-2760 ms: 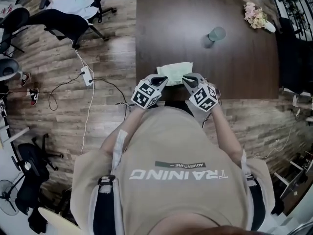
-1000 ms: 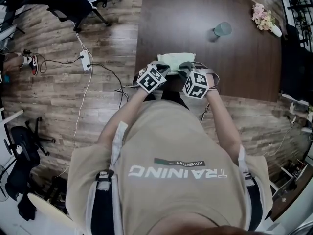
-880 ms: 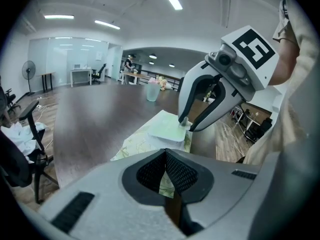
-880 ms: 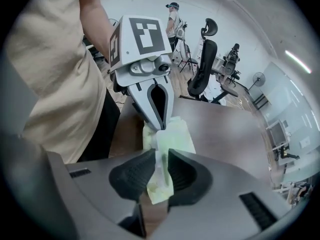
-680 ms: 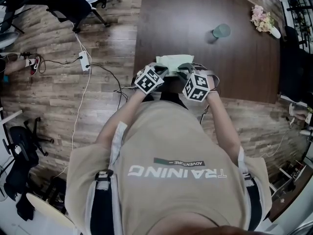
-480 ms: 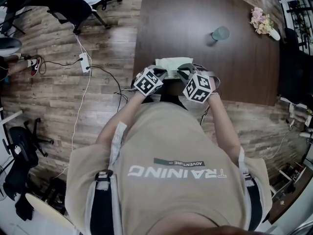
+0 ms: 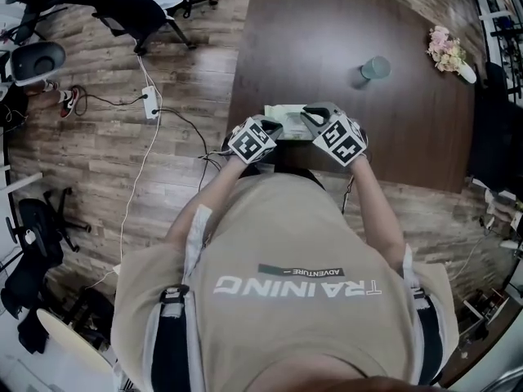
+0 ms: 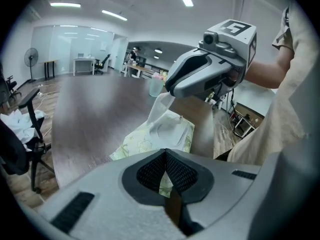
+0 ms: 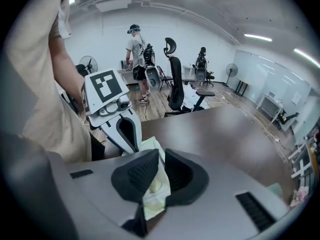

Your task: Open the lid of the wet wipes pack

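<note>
The pale green wet wipes pack [image 7: 288,122] lies at the near edge of the dark table [image 7: 351,23], between both grippers. My left gripper [image 7: 273,127] [image 8: 165,154] is shut on the pack's near edge [image 8: 150,139] and holds it down. My right gripper [image 7: 310,118] [image 9: 160,154] is shut on the pack's thin whitish lid flap [image 9: 154,186]. In the left gripper view that flap [image 8: 161,104] stretches up from the pack to the right gripper's tip [image 8: 168,91]. The left gripper [image 9: 131,141] also shows in the right gripper view, low on the pack.
A grey-green cup [image 7: 376,68] and a small bunch of flowers [image 7: 448,49] stand further back on the table. Office chairs [image 7: 122,11] and a power strip with cables [image 7: 151,102] are on the wooden floor to the left. A person [image 9: 136,44] stands far off in the room.
My right gripper has lifted and rolled, taking the lid flap up with it. The left gripper has stayed on the pack.
</note>
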`<state>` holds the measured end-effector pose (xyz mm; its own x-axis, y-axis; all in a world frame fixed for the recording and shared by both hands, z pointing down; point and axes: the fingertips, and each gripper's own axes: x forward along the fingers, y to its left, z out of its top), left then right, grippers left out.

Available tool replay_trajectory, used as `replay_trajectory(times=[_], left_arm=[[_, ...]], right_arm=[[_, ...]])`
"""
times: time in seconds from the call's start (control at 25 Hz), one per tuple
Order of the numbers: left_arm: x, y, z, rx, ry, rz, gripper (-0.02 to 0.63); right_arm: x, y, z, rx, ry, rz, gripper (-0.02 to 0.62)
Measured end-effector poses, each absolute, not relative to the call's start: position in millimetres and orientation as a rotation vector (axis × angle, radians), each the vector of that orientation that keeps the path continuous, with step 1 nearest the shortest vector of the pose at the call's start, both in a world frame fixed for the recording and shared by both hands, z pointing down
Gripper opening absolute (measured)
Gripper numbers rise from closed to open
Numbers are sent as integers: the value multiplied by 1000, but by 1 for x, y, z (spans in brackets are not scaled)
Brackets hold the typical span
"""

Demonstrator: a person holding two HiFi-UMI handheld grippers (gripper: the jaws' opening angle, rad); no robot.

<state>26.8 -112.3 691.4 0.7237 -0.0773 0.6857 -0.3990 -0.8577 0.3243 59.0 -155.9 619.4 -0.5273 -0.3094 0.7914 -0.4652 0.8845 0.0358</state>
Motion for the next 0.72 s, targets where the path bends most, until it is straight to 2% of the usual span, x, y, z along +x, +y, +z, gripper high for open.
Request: replay_trajectory(times=[0.72], left_arm=[[27,-117,691,2328,-324,978,9]], right_arm=[[56,-222,652,472,-2325,350,37]])
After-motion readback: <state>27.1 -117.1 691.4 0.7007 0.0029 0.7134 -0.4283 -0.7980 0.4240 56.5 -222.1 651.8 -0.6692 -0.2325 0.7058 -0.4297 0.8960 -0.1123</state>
